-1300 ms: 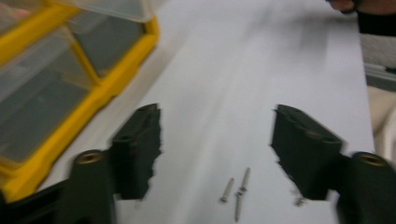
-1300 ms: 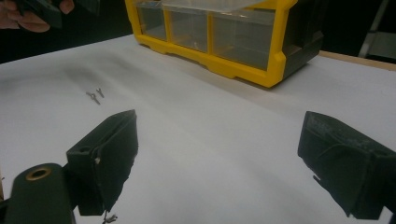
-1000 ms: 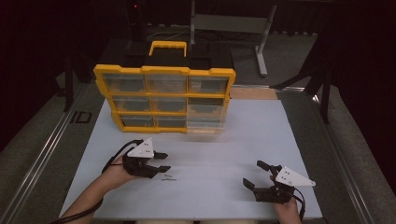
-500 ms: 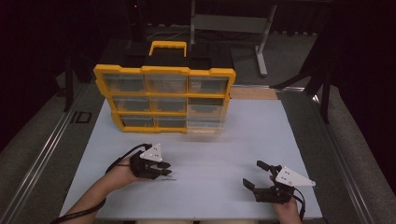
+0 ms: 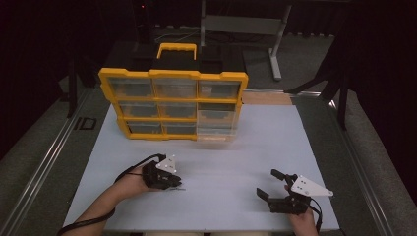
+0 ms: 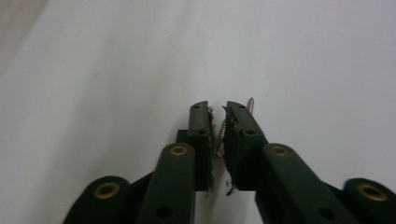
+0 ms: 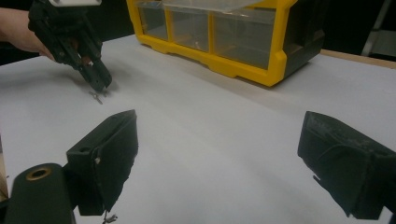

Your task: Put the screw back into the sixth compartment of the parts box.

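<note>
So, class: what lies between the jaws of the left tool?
A small metal screw stands between the jaws of the left tool, over the white table. A second screw pokes out behind one jaw; its lower part is covered.

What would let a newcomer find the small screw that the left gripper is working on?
Start at the yellow organizer box at the far side of the white table, then come toward the person's left hand. The screw stands between the nearly closed jaws of the left gripper. It is thin, silvery and threaded; another screw lies just beyond the jaws.
</note>
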{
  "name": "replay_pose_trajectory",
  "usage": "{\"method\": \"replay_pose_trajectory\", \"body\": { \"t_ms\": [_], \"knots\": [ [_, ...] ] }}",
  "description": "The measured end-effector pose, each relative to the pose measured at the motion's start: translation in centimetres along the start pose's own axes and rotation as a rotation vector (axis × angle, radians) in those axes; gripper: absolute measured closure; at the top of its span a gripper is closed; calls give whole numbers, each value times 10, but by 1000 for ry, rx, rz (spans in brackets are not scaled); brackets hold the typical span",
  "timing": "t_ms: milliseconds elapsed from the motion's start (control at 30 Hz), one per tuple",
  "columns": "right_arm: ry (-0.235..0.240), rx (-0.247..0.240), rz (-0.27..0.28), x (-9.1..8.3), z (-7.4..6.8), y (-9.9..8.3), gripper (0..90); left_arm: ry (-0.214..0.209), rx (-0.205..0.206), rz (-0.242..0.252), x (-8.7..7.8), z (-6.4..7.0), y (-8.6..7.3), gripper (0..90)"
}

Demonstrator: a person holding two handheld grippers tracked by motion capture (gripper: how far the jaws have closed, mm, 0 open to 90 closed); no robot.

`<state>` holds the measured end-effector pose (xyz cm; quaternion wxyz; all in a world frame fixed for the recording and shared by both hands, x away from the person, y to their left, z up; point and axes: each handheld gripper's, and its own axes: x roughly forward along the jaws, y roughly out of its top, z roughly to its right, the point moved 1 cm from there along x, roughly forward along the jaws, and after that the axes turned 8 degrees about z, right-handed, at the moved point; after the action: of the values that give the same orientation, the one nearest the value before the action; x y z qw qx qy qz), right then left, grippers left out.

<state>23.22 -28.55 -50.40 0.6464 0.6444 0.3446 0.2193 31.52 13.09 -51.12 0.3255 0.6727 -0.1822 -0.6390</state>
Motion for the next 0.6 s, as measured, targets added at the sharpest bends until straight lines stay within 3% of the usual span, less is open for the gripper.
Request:
{"method": "replay_pose_trajectory", "body": {
  "t_ms": [167,367,467,600],
  "knots": [
    [-2,5,-4,0,1,0,123,-11,-7,-3,2,-2,-2,830],
    [-2,6,-5,0,1,-1,123,-29,-46,5,2,-7,-3,874],
    [-4,4,-9,0,1,-1,123,-16,-45,4,1,-7,-2,881],
    [-7,6,-5,0,2,-1,123,-6,-63,49,-8,-6,4,884]
  ]
}}
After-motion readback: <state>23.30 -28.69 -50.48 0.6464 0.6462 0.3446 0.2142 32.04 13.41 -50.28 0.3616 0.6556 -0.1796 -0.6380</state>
